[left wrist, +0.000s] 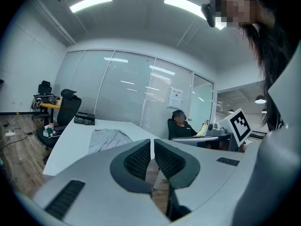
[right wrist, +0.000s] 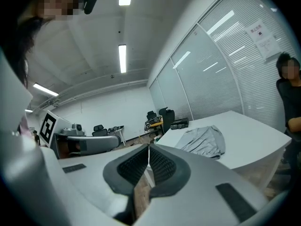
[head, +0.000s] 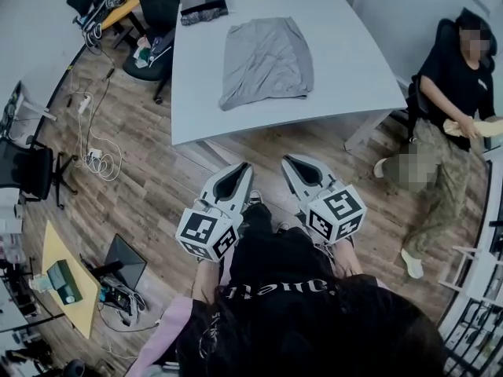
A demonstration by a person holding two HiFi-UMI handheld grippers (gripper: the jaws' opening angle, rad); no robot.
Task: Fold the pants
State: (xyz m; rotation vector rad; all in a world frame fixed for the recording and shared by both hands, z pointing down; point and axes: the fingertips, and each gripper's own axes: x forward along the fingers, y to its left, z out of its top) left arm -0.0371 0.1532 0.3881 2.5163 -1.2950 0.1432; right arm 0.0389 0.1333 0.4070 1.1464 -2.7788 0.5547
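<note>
Grey pants [head: 263, 60] lie spread flat on the white table [head: 354, 69], near its middle; they also show in the left gripper view [left wrist: 107, 138] and the right gripper view [right wrist: 203, 139]. My left gripper [head: 240, 169] and right gripper [head: 292, 162] hang side by side over the wooden floor, short of the table's near edge and well apart from the pants. Both are shut with nothing between the jaws, the tips [left wrist: 152, 142] touching in the left gripper view and the right gripper's tips [right wrist: 149, 148] likewise pressed together.
A dark folded item [head: 203, 5] rests on the table's far left corner. A person sits in a chair [head: 452, 93] right of the table. Office chairs [head: 153, 22], cables [head: 94, 140] and a yellow desk [head: 67, 281] stand to the left on the wooden floor.
</note>
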